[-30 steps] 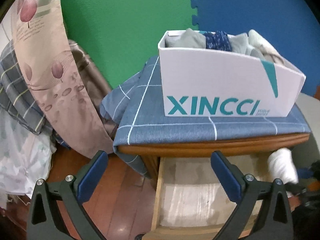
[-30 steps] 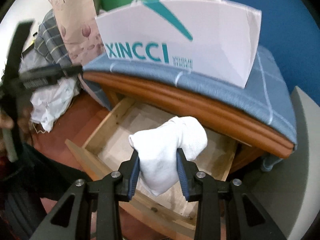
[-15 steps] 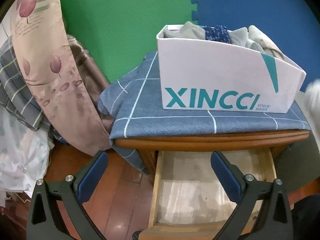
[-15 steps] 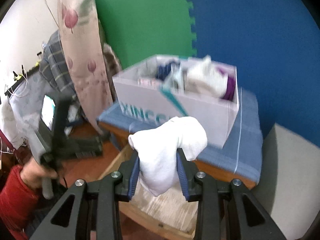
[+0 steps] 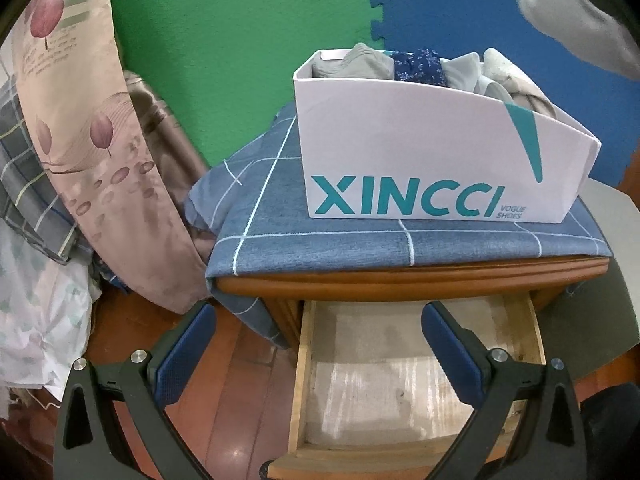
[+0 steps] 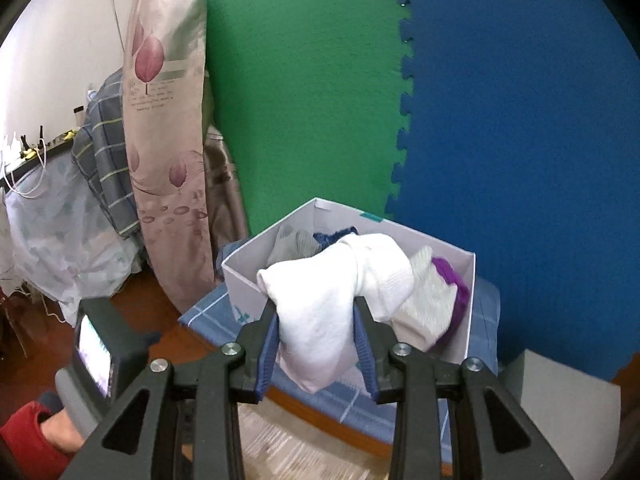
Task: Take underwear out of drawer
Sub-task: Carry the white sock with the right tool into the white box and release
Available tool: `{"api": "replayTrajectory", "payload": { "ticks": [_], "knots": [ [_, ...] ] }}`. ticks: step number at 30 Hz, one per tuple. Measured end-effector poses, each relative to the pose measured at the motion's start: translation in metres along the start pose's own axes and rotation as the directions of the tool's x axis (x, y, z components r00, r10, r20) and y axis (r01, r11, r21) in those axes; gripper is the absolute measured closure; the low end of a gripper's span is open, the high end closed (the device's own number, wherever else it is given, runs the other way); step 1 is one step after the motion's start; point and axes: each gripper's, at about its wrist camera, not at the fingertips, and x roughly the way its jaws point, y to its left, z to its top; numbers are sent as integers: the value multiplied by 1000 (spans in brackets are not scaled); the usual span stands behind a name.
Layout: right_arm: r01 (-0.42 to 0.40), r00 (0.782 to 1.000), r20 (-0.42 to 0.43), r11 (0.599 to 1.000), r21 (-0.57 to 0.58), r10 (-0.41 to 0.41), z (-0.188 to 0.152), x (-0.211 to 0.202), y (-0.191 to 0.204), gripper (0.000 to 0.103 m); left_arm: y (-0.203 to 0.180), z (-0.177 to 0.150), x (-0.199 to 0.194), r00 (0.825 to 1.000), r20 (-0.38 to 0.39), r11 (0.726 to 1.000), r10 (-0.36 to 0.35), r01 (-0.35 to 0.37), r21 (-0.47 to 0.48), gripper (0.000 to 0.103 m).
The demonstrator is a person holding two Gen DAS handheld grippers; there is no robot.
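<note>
right gripper (image 6: 316, 330): jaws clamped on a white bundle of underwear (image 6: 332, 300), held up in mid frame of the right view, in front of the box; same bundle shows blurred at upper right of the left view (image 5: 576, 12).
left gripper (image 5: 318, 344): jaws spread wide, nothing between them, low in frame over the drawer front.
drawer (image 5: 416, 372): pulled open, lower centre of the left view; only a pale liner on its floor is visible.
box (image 5: 420, 152): white shoe box printed "XINCCI", open top, stuffed with folded grey, navy patterned and cream garments; right view also shows a purple piece (image 6: 454, 280) at its right end.
cloth (image 5: 280, 208): blue checked, covers the cabinet top under the box, hangs off the left edge.
cabinet (image 5: 400, 282): wooden, rounded top edge.
room: green mat (image 5: 240, 40) and blue mat (image 5: 460, 8) on the wall behind; floral curtain (image 5: 80, 120) and piled fabrics at left; reddish wood floor (image 5: 240, 380).
</note>
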Motion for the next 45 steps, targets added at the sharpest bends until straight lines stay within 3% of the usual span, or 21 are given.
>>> {"api": "replayTrajectory", "payload": {
  "ticks": [12,26,36,45],
  "knots": [
    [45,996,-73,996,-72,-51,30,75,15,68,11,2,-3,1000,4,999,-8,8,-44,1],
    [74,979,-185,993,-96,-91,22,149,13,68,44,2,0,1000,-28,981,-13,8,-195,1],
    [97,955,-283,995,-5,-94,20,212,-9,65,45,3,2,999,-32,983,-21,14,-185,1],
    [135,949,-284,991,-17,-134,16,217,-1,56,42,2,3,999,-35,984,-24,17,-178,1]
  ]
}}
